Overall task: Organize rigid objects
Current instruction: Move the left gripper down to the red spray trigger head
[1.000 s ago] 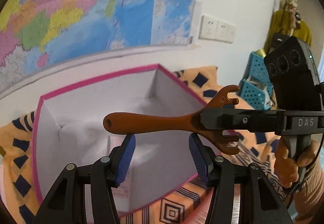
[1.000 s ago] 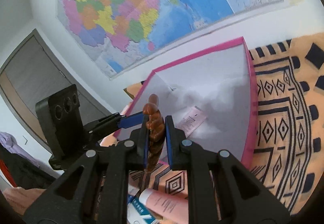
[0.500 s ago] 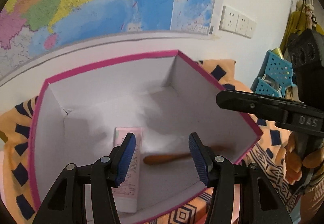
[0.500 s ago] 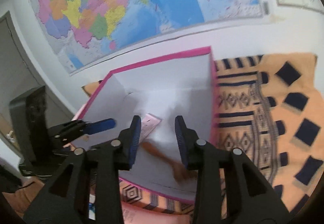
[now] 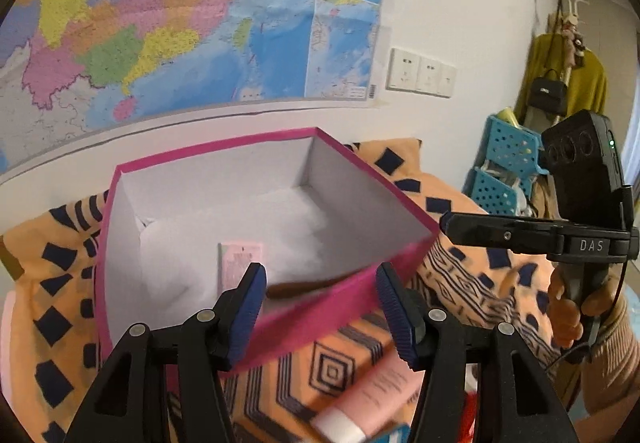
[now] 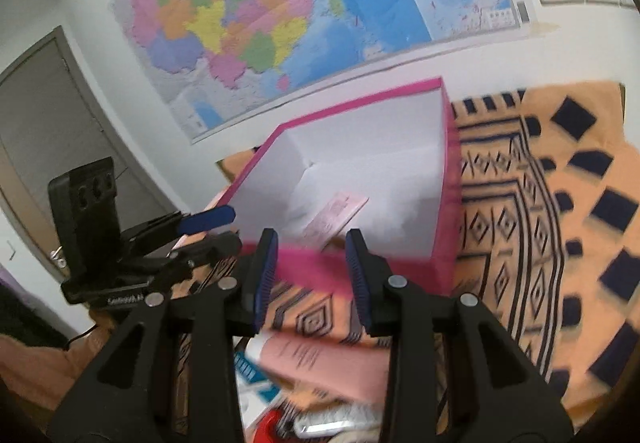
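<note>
A pink box (image 5: 224, 147) with a white inside stands open on the orange patterned cloth. In it lie a pink tube (image 5: 240, 263) and a brown pronged wooden utensil (image 5: 304, 287), half hidden behind the front wall. My left gripper (image 5: 320, 283) hovers before that wall, its jaws opening with nothing between them. My right gripper (image 6: 312, 247) is open and holds nothing, just short of the box (image 6: 360, 99). Each gripper shows in the other's view: the right gripper (image 5: 448, 223) at the right, the left gripper (image 6: 212, 219) at the left. The pink tube (image 6: 336, 215) shows inside the box here too.
A second pink tube (image 5: 376, 391) (image 6: 320, 359) lies on the cloth near me, beside a blue-and-white pack (image 6: 252, 371) and a red item (image 6: 268, 423). Blue perforated baskets (image 5: 508, 163) stand at the right. A person's hand (image 5: 568, 307) holds the right gripper. A map covers the wall.
My right gripper opened and the brown utensil dropped into the box. Both grippers then drew back from over the box toward its near side.
</note>
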A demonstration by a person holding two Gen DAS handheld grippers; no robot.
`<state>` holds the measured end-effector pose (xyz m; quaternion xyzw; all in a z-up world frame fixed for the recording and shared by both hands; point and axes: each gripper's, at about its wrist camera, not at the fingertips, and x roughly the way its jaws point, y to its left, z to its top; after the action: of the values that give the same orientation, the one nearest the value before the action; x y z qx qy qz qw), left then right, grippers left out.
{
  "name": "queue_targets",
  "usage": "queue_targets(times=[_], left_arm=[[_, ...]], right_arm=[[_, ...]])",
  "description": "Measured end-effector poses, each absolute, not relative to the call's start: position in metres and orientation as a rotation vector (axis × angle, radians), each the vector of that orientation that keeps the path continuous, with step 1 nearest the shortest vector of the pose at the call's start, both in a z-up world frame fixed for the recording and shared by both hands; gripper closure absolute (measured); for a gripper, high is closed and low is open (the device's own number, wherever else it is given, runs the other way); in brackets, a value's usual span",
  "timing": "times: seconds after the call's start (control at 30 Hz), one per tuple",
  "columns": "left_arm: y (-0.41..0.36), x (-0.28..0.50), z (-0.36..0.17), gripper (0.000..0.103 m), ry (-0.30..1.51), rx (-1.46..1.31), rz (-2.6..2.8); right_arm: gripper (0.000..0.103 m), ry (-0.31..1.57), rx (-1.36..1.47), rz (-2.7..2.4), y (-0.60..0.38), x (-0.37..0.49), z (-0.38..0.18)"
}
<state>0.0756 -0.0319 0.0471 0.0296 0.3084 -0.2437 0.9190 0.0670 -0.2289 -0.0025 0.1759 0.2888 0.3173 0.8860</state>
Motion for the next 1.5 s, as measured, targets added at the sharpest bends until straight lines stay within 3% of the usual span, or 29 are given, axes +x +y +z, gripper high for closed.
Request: queue_targets(times=[0.87, 1.5], left_arm=[[-0.074, -0.027, -0.024, 0.044, 0.766, 0.149, -0.786], [-0.078, -0.031, -0.037, 0.044, 0.806, 0.171, -0.806]], right_arm=[[0.065, 0.92, 0.601, 0.692, -0.229, -0.054, -0.123], [0.064, 0.792, 0.764, 0.578, -0.231, -0.025, -0.13]])
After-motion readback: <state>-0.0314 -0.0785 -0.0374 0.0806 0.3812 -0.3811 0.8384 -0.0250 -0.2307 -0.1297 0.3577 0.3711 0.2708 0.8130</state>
